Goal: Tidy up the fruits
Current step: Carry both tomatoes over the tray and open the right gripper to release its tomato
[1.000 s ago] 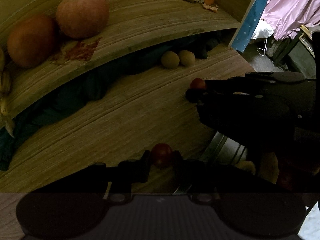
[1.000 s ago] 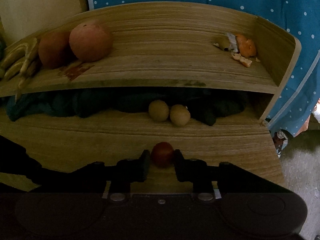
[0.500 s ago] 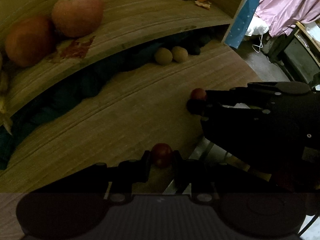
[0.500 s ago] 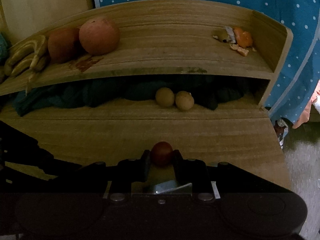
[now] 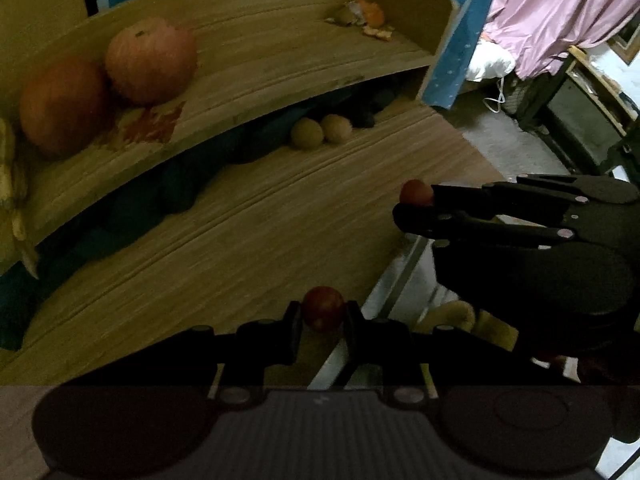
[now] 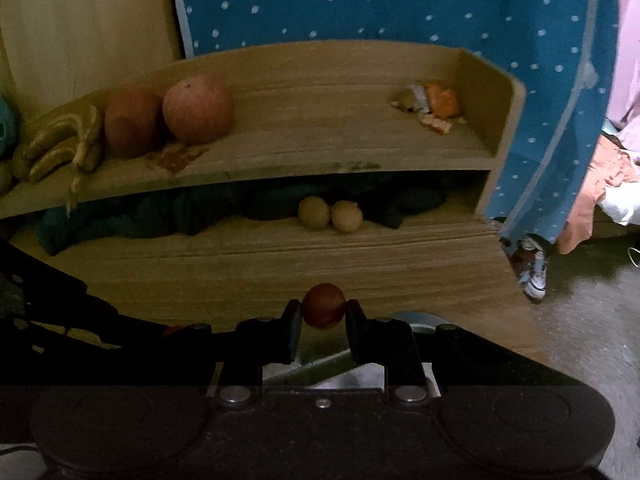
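**Both grippers clamped on small red fruits at the desk's front edge**

Left wrist view: the left gripper [image 5: 323, 316] pinches a small red fruit [image 5: 323, 309] between its two fingertips, closed only as far as the fruit allows. It sits over the front edge of the wooden desk [image 5: 248, 240]. To the right, the right gripper [image 5: 416, 206] reaches in from the side, its fingers clenched on a second small red fruit [image 5: 416, 192], of which only the top shows above the dark finger. Below that gripper something yellowish lies next to a pale metal frame, too dark and too covered to name. On the raised shelf [image 5: 280, 68] stand an orange [image 5: 60, 104] and an apple [image 5: 151, 65], touching; bananas [image 5: 10, 184] are cut off at the left edge. Peel scraps [image 5: 362, 18] lie at the shelf's far right. Two round tan fruits [image 5: 320, 131] rest side by side on the desk just under the shelf's lip, in front of dark cloth [image 5: 168, 192] stuffed beneath it. No writing or label can be read anywhere.

Right wrist view: the right gripper grips its red fruit [image 6: 323, 306] in the same way, above the desk's near edge, with a shiny metal piece partly hidden behind the fingers. A dark shape, the left gripper, crosses the lower left corner, mostly out of frame. A blue dotted cloth [image 6: 400, 4] hangs behind the shelf. No print is legible here either.
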